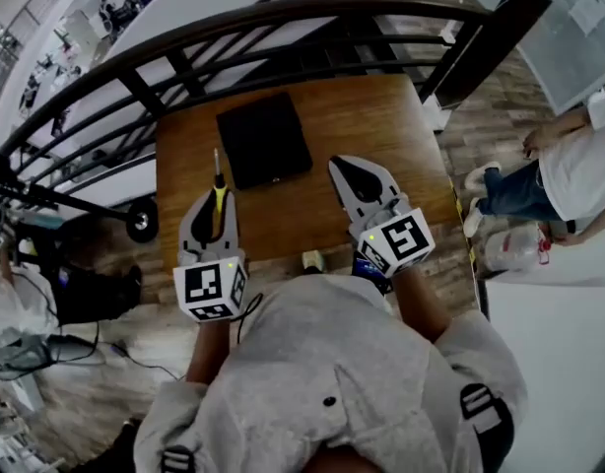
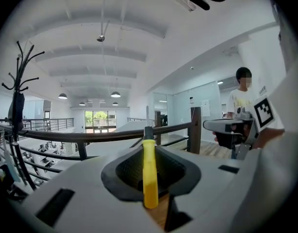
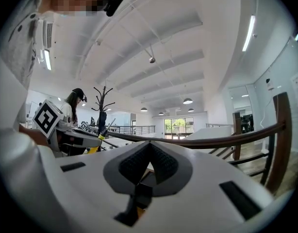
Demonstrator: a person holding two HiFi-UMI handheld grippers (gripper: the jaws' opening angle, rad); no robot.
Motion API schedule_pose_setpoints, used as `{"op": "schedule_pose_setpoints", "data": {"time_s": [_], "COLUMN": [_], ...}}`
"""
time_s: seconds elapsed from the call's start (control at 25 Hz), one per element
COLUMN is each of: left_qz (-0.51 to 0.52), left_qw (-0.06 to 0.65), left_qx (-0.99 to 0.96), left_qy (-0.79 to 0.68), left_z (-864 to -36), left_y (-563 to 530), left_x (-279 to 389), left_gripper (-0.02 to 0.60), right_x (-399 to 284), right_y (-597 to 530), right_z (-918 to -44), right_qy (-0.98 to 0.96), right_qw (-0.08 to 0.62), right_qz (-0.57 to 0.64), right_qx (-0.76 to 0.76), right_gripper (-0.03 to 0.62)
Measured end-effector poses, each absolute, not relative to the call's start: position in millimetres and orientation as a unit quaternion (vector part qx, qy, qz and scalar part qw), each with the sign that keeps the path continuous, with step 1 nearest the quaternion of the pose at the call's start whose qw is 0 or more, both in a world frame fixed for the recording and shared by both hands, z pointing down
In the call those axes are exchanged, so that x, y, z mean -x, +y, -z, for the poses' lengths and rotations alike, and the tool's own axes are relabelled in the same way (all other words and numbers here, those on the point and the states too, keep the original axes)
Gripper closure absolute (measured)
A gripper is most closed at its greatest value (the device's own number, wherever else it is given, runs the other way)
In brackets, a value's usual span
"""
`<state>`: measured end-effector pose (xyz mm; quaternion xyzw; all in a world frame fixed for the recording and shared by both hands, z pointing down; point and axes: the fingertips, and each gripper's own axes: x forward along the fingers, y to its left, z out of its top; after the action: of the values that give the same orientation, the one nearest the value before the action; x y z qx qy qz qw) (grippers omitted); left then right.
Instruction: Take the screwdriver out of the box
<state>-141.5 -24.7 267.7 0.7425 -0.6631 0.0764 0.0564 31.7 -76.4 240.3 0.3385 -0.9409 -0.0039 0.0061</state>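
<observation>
- My left jaws grip the screwdriver by its yellow handle; the left gripper view shows the pads pressed on either side of the handle.
- The screwdriver is out of the box. It is held in the air above the near edge of the surface. In the head view its thin shaft points to 12 o'clock, past my jaw tips.
- The butt of the handle sits back toward my palm side, at 6 o'clock in the left gripper view, and the black collar and shaft run up to 12 o'clock.
- My right jaws are closed with nothing between them; the right gripper view shows the 2 dark pads meeting at their tips.
- The black box lies flat on the wooden surface, its lid seemingly down. It is at about 1 o'clock from my left jaws and 11 o'clock from my right jaws, touching neither.
- The 2 grippers are side by side and apart, both pointing to 12 o'clock toward the dark railing beyond the surface.
- A person is on the floor at 3 o'clock, well clear of the surface.
</observation>
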Motion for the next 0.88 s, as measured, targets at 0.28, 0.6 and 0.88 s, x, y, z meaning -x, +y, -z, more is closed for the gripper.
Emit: {"op": "schedule_pose_setpoints", "data": {"time_s": [0.28,0.6,0.88], "left_qz": [-0.068,-0.061,-0.054], "left_qw": [0.051,0.044,0.047], "left_qx": [-0.747,-0.758,-0.767], "left_qy": [-0.66,-0.648,-0.638], "left_z": [-262,-265,-264], "left_y": [41,107,151], "left_x": [152,151,145], "left_gripper": [0.497,0.497,0.497], "right_x": [-26,-20,-25], "right_y": [-12,55,103], "right_z": [-234,-241,-237], "right_qy": [-0.936,-0.932,-0.929], "right_qw": [0.02,0.031,0.039], "right_qz": [0.018,0.022,0.028], "right_qx": [-0.352,-0.361,-0.368], "right_gripper": [0.582,0.582,0.582]}}
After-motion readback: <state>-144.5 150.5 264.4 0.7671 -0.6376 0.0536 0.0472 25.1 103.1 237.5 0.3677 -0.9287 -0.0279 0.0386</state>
